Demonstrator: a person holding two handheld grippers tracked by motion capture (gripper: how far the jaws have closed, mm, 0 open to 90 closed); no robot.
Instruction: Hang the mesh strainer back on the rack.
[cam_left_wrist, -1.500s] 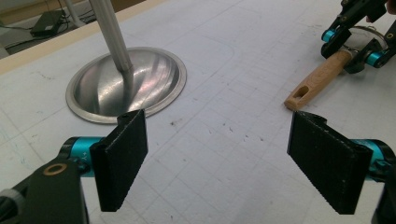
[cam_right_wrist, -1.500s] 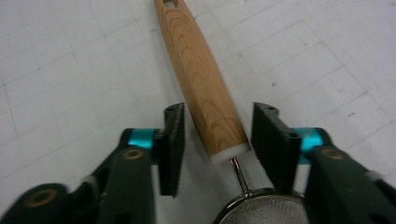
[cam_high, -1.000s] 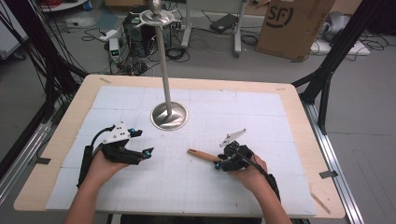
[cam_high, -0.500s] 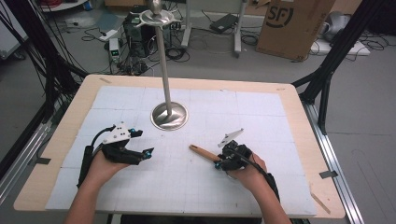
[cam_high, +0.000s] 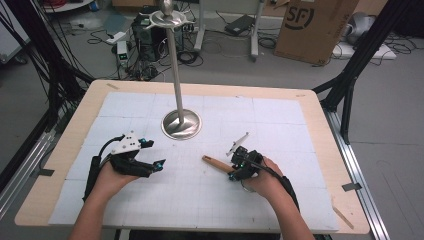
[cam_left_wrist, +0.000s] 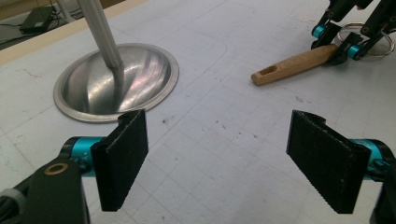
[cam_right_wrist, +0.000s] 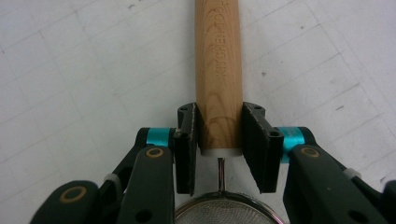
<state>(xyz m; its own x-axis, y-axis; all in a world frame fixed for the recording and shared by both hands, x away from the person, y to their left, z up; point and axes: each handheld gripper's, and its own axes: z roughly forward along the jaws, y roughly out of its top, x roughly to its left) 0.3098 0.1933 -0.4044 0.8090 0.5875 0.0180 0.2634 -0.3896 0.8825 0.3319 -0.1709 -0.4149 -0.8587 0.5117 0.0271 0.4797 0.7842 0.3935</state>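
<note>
Clamping the wooden handle at its very end, the right gripper has just been closing and now presses both pads on the wood, right where the handle meets the thin wire stem of a small mesh strainer at the bottom centre of the right gripper view. In my judgement that is the main risk: the grip sits so close to the end that most of the handle sticks out beyond the jaws, so a lift could let the round wood roll or swing between the pads. A slip backward would leave the pads on the wire stem alone.

At lower left of the high view, the left gripper rests low over the white mat with its jaws spread wide and nothing between them, so it offers no support if the strainer tips.

Farther up, at the centre of the high view, stands the metal stand with its tall pole. Judging from its place, a careless swing of the protruding handle toward the upper left could knock its domed base.
</note>
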